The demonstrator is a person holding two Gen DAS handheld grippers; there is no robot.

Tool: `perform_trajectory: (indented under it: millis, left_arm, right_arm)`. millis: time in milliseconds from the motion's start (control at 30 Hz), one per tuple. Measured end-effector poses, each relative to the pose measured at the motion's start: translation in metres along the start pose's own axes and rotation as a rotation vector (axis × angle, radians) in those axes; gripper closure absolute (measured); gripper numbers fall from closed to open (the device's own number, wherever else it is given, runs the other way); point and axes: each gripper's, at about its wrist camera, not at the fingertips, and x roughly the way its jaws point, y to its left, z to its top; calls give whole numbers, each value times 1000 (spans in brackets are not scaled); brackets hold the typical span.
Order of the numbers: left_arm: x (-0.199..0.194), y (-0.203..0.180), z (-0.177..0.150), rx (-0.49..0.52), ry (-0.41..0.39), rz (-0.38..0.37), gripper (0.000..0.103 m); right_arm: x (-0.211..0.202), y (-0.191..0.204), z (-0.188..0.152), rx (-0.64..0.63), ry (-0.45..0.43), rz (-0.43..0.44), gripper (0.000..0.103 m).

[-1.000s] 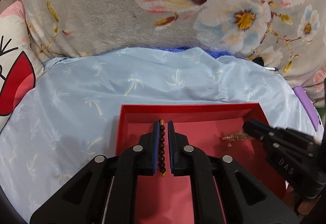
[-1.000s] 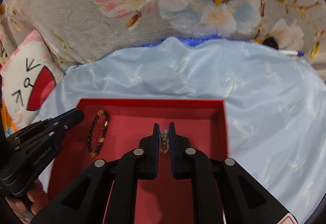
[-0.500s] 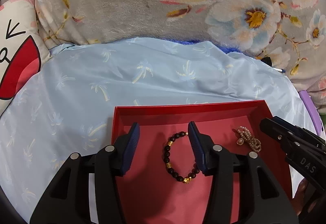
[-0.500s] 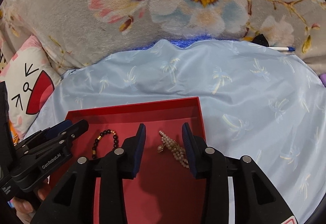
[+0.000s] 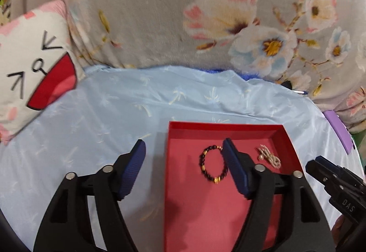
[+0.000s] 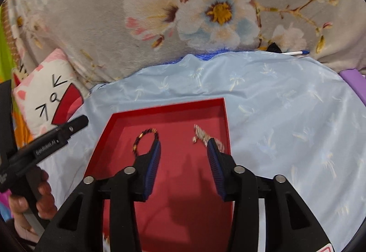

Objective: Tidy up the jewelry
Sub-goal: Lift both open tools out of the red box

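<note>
A blue cloth lay spread out. Behind it rose a floral blanket. A cartoon pillow sat at the cloth's left edge, a pen at its far right edge.

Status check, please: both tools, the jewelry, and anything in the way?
Left tool and right tool opening, empty. Dark bead bracelet and pearl piece lie apart in red tray. Nothing blocking.

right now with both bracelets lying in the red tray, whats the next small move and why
Probably draw both grippers back and clear of the red tray. The dark beaded bracelet and the pale pearl bracelet both lie loose on the tray floor, apart from each other. The left gripper and right gripper have opening jaws with nothing between the pads, so the placing looks done.
</note>
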Motion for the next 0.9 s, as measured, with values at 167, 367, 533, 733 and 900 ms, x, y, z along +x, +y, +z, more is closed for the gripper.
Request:
perform_trajectory:
  millis: [167, 367, 533, 733, 900]
  left_arm:
    - [-54, 11, -57, -17, 15, -5, 32]
    - [-82, 29, -137, -90, 95, 4, 32]
    - [-95, 31, -179, -108, 148, -4, 32]
    - [-87, 14, -191, -59, 170, 1, 32]
    - [-80, 7, -192, -42, 176, 25, 32]
  right_arm:
    - [-52, 6, -70, -36, 11, 2, 54]
    - [-90, 16, -161, -65, 111, 18, 54]
    - [-106, 23, -202, -92, 151, 8, 54]
    - [-92, 14, -192, -53, 134, -33, 54]
    - [-66, 12, -169, -60, 123, -70, 54]
